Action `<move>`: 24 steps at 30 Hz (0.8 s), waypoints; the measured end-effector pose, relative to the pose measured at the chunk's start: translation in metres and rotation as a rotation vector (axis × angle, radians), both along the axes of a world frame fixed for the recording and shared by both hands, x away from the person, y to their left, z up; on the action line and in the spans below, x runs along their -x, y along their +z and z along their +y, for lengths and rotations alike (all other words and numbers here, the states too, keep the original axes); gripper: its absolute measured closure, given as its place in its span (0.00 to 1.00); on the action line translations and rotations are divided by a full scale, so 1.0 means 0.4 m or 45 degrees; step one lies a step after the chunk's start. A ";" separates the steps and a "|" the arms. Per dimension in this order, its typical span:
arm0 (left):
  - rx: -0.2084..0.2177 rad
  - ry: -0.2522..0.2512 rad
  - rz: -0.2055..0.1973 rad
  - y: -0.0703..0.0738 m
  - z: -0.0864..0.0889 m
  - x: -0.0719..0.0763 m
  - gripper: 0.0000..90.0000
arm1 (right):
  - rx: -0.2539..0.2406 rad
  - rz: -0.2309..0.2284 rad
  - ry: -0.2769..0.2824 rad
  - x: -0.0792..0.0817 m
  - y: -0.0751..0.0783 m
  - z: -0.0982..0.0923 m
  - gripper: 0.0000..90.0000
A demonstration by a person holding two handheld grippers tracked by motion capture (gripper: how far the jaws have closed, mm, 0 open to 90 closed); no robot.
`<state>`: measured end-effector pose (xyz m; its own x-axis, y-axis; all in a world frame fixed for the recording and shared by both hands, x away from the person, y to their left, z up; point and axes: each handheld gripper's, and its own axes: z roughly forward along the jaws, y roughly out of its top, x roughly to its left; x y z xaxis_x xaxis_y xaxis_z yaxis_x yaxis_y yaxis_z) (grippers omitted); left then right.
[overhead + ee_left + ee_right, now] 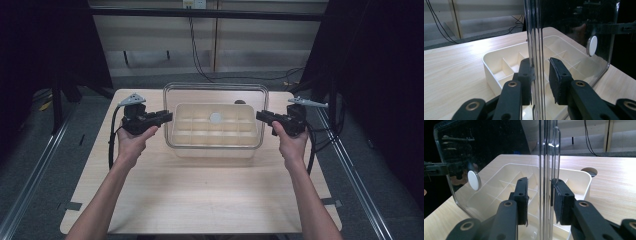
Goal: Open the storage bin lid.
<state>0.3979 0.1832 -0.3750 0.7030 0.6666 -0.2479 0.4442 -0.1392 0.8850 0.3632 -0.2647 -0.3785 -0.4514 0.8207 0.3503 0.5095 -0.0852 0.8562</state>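
**Clear lid gripped at both ends above the tray**

Pale wooden counter (200,200) fills the middle of a dark room, and one clear plastic lid (215,90) sits above one cream divided tray (215,131). Left gripper (167,118) has its jaws nearly together, clamped on the lid's left rim; right gripper (261,116) does the same at the right rim. From each gripper's own view, the lid's edge stands straight up between the two black pads (559,75), pinched tight. Both forearms reach in from the near edge, hands level, grippers pointing inward at each other. One white round knob (215,118) marks the lid's centre. Two grippers, two hands.
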 end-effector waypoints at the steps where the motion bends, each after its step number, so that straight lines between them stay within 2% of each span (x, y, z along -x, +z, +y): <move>1: -0.003 0.002 -0.004 0.000 0.002 0.002 0.81 | 0.000 -0.002 0.002 0.002 0.001 0.001 0.76; 4: 0.003 0.002 -0.007 0.000 0.004 0.009 0.81 | -0.002 -0.005 0.007 0.009 0.004 0.003 0.76; 7: -0.014 0.001 -0.019 0.001 0.007 0.022 0.81 | 0.001 -0.014 0.012 0.016 0.004 0.004 0.76; 16: 0.002 -0.008 -0.034 -0.001 0.015 0.061 0.81 | -0.013 -0.025 0.023 0.042 -0.004 0.006 0.76; 21: 0.006 -0.003 -0.017 -0.032 0.024 0.076 0.82 | -0.003 -0.024 0.035 0.058 -0.019 0.013 0.76; 23: -0.035 -0.001 -0.013 -0.036 0.025 0.079 0.82 | 0.009 -0.023 0.042 0.066 -0.029 0.018 0.76; 24: -0.031 -0.001 -0.017 -0.036 0.027 0.081 0.82 | 0.009 -0.023 0.042 0.066 -0.029 0.018 0.76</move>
<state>0.3653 0.1940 -0.3895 0.7068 0.6715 -0.2224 0.4322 -0.1611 0.8873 0.3368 -0.2576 -0.3901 -0.4847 0.8074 0.3363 0.4964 -0.0626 0.8658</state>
